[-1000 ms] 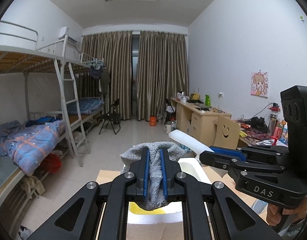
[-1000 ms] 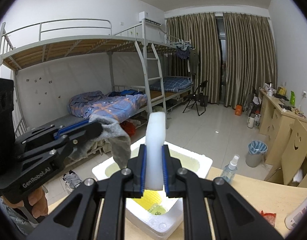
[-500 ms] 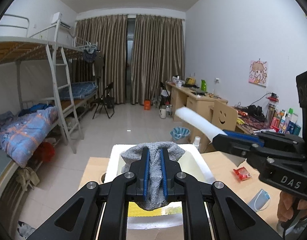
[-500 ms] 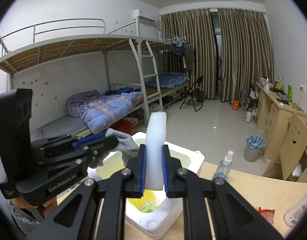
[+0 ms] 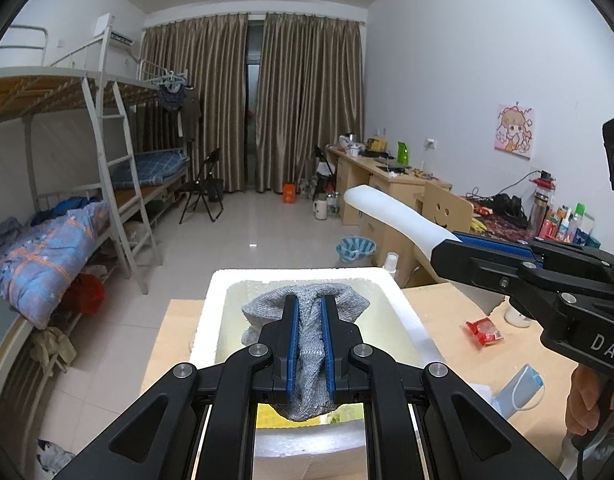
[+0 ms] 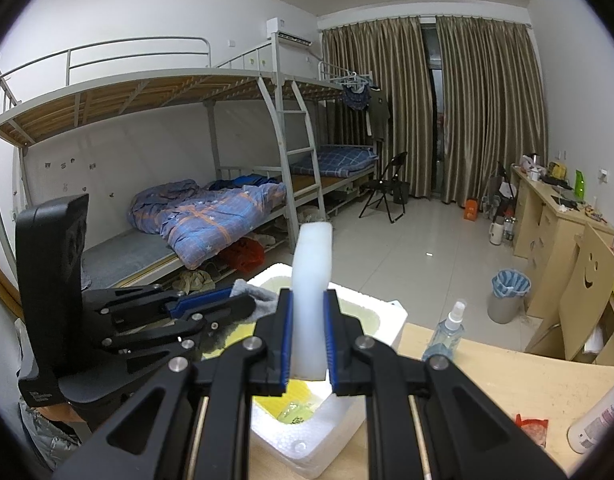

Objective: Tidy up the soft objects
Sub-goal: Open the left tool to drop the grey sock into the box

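Left gripper [image 5: 310,346] clamped on grey sock [image 5: 307,320] over foam box [image 5: 391,284]; right gripper [image 6: 309,336] pinching white foam strip [image 6: 311,280], just right.

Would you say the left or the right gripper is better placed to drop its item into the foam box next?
Left, probably. The left gripper holds the grey knit cloth directly over the white foam box; the right gripper holds its white foam strip above the box's near edge.
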Tool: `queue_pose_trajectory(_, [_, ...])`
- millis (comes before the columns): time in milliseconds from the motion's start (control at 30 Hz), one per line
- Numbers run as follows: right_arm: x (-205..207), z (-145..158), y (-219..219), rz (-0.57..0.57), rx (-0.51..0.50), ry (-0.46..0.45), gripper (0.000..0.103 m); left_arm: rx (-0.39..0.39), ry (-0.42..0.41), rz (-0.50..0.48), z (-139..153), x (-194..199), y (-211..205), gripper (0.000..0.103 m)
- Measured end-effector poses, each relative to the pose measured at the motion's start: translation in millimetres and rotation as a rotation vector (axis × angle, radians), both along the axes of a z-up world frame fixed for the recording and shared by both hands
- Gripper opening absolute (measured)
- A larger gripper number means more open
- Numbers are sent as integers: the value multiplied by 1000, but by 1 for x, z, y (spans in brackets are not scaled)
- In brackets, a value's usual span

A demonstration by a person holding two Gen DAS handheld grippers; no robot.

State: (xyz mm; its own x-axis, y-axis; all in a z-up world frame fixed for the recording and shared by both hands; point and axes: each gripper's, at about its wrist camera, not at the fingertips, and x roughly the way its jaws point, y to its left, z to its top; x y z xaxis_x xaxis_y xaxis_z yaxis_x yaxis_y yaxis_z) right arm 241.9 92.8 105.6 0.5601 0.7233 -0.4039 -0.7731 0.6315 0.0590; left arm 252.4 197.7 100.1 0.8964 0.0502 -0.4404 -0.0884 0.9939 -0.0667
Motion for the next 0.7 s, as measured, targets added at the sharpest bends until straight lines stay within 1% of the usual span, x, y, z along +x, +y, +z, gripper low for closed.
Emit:
queue_pose_trajectory(133, [0, 0, 0, -2, -3, -1, 18, 5, -24, 14, -2, -3, 0, 15])
queue_pose_trajectory(167, [1, -1, 0, -2, -4, -1, 18, 8, -28, 19, -2, -4, 0, 18])
queue_pose_trajectory(200, [1, -1, 0, -1, -4, -1, 18, 8, -31, 21, -2, -4, 0, 24])
queue_pose_trajectory(233, [1, -1, 0, -1, -4, -1, 18, 7, -33, 23, -2, -5, 1, 37])
queue_pose_trajectory(267, [1, -1, 0, -2, -2, 0, 18, 6, -36, 27, -2, -5, 2, 59])
queue_pose_trajectory(300, [1, 0, 0, -2, -2, -1, 18, 2, -49, 36, -2, -7, 3, 72])
queue_pose_trajectory(333, [1, -1, 0, -1, -3, -1, 18, 0, -58, 50, -2, -10, 4, 92])
queue_pose_trajectory(367, [1, -1, 0, -2, -1, 1, 18, 2, -73, 66, -1, -12, 5, 96])
queue_pose_trajectory(433, [2, -1, 0, -5, 0, 1, 18, 12, -88, 86, 0, -15, 7, 96])
queue_pose_trajectory(600, [4, -2, -1, -4, 0, 2, 17, 30, -84, 86, 1, -15, 7, 97])
queue_pose_trajectory(700, [4, -2, -1, -4, -3, 1, 18, 33, -97, 95, 0, -20, 8, 97])
